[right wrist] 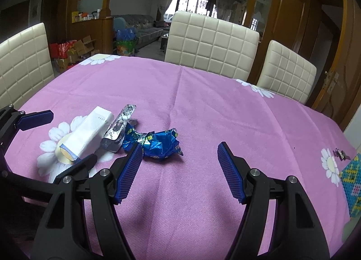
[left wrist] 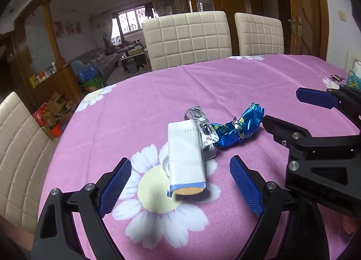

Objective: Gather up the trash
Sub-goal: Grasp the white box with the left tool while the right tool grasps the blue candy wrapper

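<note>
Three pieces of trash lie together on the pink daisy tablecloth (left wrist: 225, 84): a white carton (left wrist: 186, 156) (right wrist: 90, 131) with a blue-striped end, a silver blister pack (left wrist: 198, 120) (right wrist: 121, 124), and a crumpled blue foil wrapper (left wrist: 243, 127) (right wrist: 160, 145). My left gripper (left wrist: 180, 159) (right wrist: 73, 136) is open, and the carton sits in the gap between its blue pads without touching them. My right gripper (right wrist: 180, 147) (left wrist: 282, 106) is open too. Its left pad is just beside the blue wrapper, and nothing is between its fingers.
Cream quilted chairs (left wrist: 187, 39) (right wrist: 212, 45) stand along the far and left sides of the table. At the right edge lie a beaded mat (right wrist: 352, 181) and a small dark object (right wrist: 340, 154). The two grippers are close side by side.
</note>
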{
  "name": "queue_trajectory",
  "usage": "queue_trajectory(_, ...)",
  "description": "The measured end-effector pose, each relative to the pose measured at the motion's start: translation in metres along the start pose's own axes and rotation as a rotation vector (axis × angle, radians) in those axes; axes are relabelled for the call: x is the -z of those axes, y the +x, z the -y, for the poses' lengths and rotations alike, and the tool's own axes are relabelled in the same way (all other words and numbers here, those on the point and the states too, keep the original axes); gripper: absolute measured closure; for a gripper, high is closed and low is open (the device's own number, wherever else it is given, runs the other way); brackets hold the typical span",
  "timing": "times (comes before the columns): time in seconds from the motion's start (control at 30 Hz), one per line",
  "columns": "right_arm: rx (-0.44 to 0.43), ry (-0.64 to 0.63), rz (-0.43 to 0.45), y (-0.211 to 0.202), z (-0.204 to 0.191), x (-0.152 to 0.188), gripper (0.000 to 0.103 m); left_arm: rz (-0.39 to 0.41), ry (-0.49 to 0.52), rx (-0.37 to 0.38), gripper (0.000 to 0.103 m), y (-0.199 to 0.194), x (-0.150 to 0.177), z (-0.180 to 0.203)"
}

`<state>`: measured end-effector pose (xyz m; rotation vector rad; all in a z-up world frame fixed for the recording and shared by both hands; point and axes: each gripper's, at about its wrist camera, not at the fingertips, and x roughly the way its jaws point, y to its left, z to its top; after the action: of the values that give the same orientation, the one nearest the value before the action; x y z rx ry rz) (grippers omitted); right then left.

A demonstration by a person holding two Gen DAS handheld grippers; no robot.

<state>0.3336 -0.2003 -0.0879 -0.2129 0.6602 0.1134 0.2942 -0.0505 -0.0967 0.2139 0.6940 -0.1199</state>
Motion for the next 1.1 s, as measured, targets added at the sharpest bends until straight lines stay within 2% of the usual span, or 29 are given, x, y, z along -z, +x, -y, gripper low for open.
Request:
queue_trajectory(0.2, -0.015, 0.002, -0.014, 0.005, 0.003, 0.0, 0.034, -0.088, 0.003, -0.016, 0.019, 0.024, -0.003, 0.001)
queue_trajectory(0.27, -0.015, -0.005, -0.016, 0.008, 0.001, -0.001, 0.034, -0.109, -0.016, 0.004, 0.057, 0.027, -0.001, -0.003)
queue_trajectory(0.33, -0.022, -0.01, -0.025, 0.011, -0.001, -0.002, 0.034, -0.142, -0.027, 0.005, 0.068, 0.032, 0.0, -0.007)
queue_trajectory(0.43, -0.038, -0.007, -0.043, 0.019, -0.003, -0.003, 0.034, -0.125, -0.02, 0.018, 0.072, 0.028, 0.003, -0.01)
queue_trajectory(0.53, -0.052, -0.007, -0.063, 0.028, -0.007, -0.005, 0.034, -0.099, -0.003, -0.014, 0.072, 0.02, 0.005, -0.014)
queue_trajectory(0.7, -0.045, 0.019, -0.073, 0.041, -0.01, -0.012, 0.017, -0.086, -0.008, -0.022, 0.072, 0.013, 0.005, -0.024)
queue_trajectory(0.87, -0.03, 0.0, -0.108, 0.058, -0.019, -0.016, 0.015, -0.078, -0.013, -0.025, 0.072, 0.01, 0.005, -0.029)
queue_trajectory(0.93, -0.03, -0.004, -0.136, 0.065, -0.022, -0.017, 0.017, -0.074, -0.007, -0.027, 0.072, 0.009, 0.006, -0.028)
queue_trajectory(1.0, -0.05, 0.006, -0.157, 0.068, -0.022, -0.016, 0.041, -0.07, -0.002, -0.025, 0.072, 0.01, 0.006, -0.027)
queue_trajectory(1.1, -0.058, -0.009, -0.151, 0.063, -0.024, -0.012, 0.046, -0.067, 0.002, -0.022, 0.072, 0.009, 0.006, -0.027)
